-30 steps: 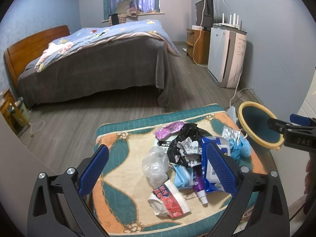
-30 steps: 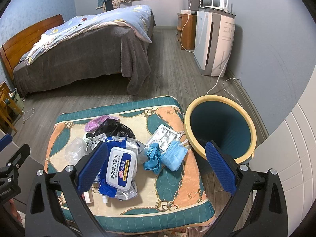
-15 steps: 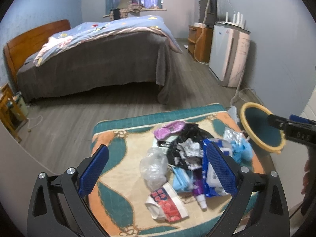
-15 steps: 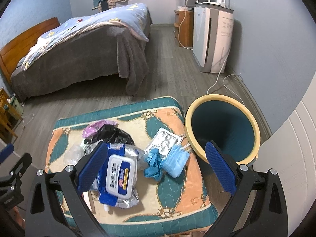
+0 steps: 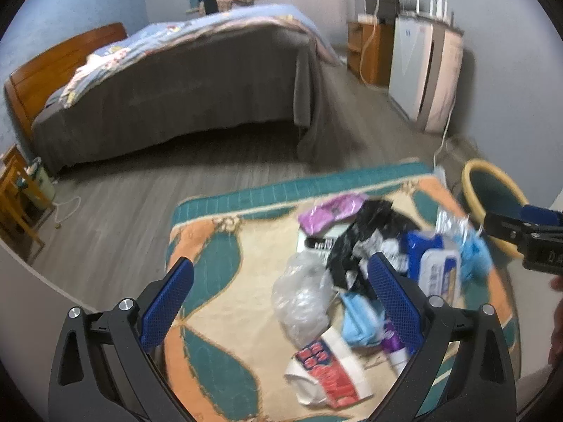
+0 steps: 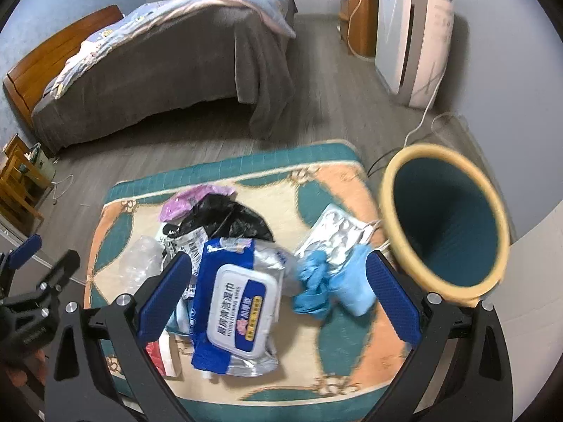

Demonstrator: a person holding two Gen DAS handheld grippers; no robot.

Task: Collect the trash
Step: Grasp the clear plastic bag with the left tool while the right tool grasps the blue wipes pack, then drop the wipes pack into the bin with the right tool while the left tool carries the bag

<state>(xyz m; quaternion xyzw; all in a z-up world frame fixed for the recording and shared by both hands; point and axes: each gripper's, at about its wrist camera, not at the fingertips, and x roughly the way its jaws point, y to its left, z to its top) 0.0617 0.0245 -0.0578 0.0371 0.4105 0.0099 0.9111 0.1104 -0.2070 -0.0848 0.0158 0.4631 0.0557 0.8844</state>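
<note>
A heap of trash lies on a patterned cushion [image 5: 214,256] [image 6: 337,362]: a blue wet-wipe pack [image 6: 239,299] [image 5: 436,267], a black bag [image 6: 228,218] [image 5: 366,235], a clear crumpled bag [image 5: 302,295] [image 6: 140,260], a purple wrapper [image 5: 330,207] [image 6: 186,200], blue gloves and a mask [image 6: 330,281], a foil blister sheet [image 6: 334,232], and a red-and-white paper cup [image 5: 327,376]. A teal bin with a yellow rim [image 6: 447,225] [image 5: 492,193] stands right of the cushion. My left gripper [image 5: 278,302] hangs open above the clear bag. My right gripper [image 6: 278,295] is open over the wipe pack and gloves.
A bed with a grey cover [image 6: 169,56] [image 5: 183,81] fills the room beyond the cushion. A white appliance [image 6: 411,35] and a wooden cabinet [image 6: 359,17] line the right wall, with a cable [image 6: 422,119] on the floor. A wooden stand [image 5: 17,190] sits at far left.
Both grippers have moved closer to the cushion and tilted down, so the trash heap looks larger. Both stay open. Nothing on the cushion has moved.
</note>
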